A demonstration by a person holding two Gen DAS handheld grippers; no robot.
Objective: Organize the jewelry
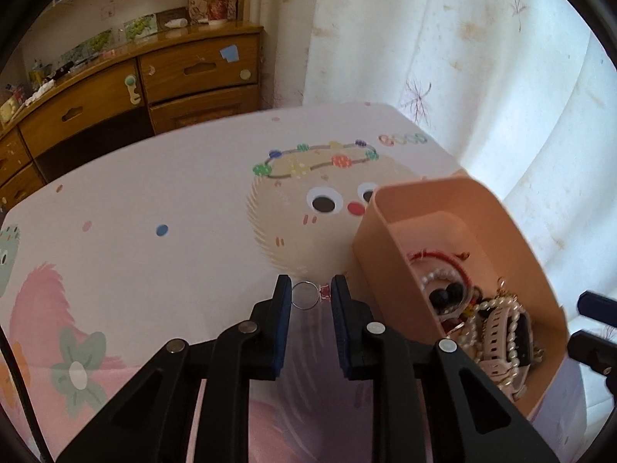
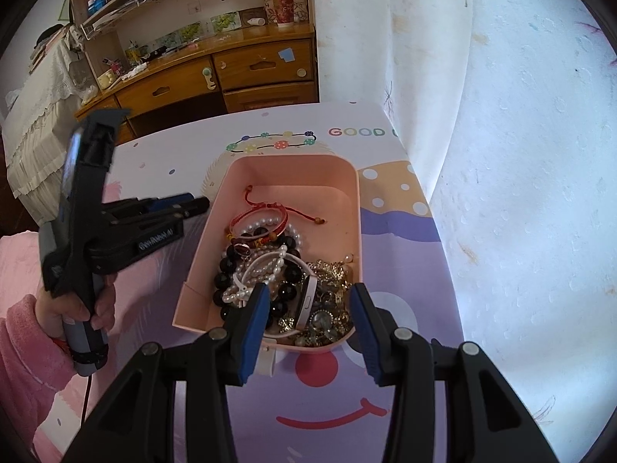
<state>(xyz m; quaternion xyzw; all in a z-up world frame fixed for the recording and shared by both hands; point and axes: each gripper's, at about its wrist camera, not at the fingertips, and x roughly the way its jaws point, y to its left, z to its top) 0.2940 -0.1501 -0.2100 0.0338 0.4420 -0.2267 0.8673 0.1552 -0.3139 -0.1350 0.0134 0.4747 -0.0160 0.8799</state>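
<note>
A pink open box (image 2: 349, 208) stands on the cartoon-print table and holds a heap of jewelry (image 2: 270, 266): pearl strands, black beads, a red cord bracelet (image 2: 258, 210), a white watch and gold pieces. The box also shows in the left wrist view (image 1: 389, 231). My left gripper (image 1: 310, 295) is partly closed around a thin silver ring with a red stone (image 1: 308, 295), just left of the box; whether the pads touch it is unclear. My right gripper (image 2: 308, 305) is open and empty, hovering over the near end of the box.
The cartoon tablecloth (image 1: 154, 212) covers the table. A white floral curtain (image 2: 501, 154) hangs close behind and right. A wooden dresser (image 1: 115, 88) with clutter stands beyond the table's far-left edge. My left hand in a pink sleeve holds the left gripper's body (image 2: 88, 212).
</note>
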